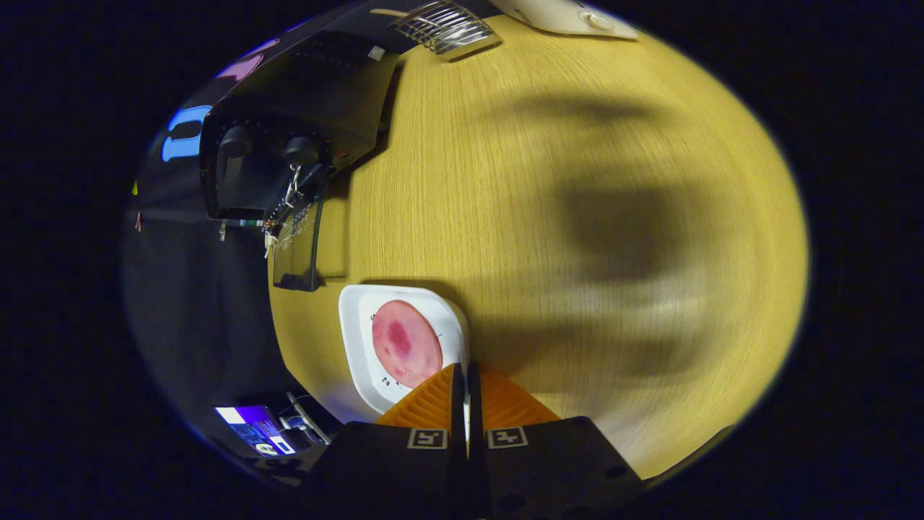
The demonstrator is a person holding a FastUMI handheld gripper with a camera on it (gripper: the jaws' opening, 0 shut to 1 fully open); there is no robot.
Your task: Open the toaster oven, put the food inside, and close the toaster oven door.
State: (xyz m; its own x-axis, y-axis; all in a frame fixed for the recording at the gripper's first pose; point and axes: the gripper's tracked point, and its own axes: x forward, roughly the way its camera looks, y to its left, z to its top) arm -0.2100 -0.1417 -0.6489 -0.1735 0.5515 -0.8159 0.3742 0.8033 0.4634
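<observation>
A white square plate [357,339] lies on the wooden table [592,217] and carries a round pink slice of food [406,343]. My gripper [464,372] is shut on the plate's near corner, and a thin strip of white rim shows between the fingertips. Beyond the plate stands the black toaster oven [317,94] with two knobs. Its glass door [296,249] hangs open toward the plate, a short gap away from it.
A wire rack [444,25] lies on the table past the oven, with a white device [570,16] beside it. A lit screen [253,430] sits below the table's edge near the plate. A broad shadow falls over the bare wood beside the fingers.
</observation>
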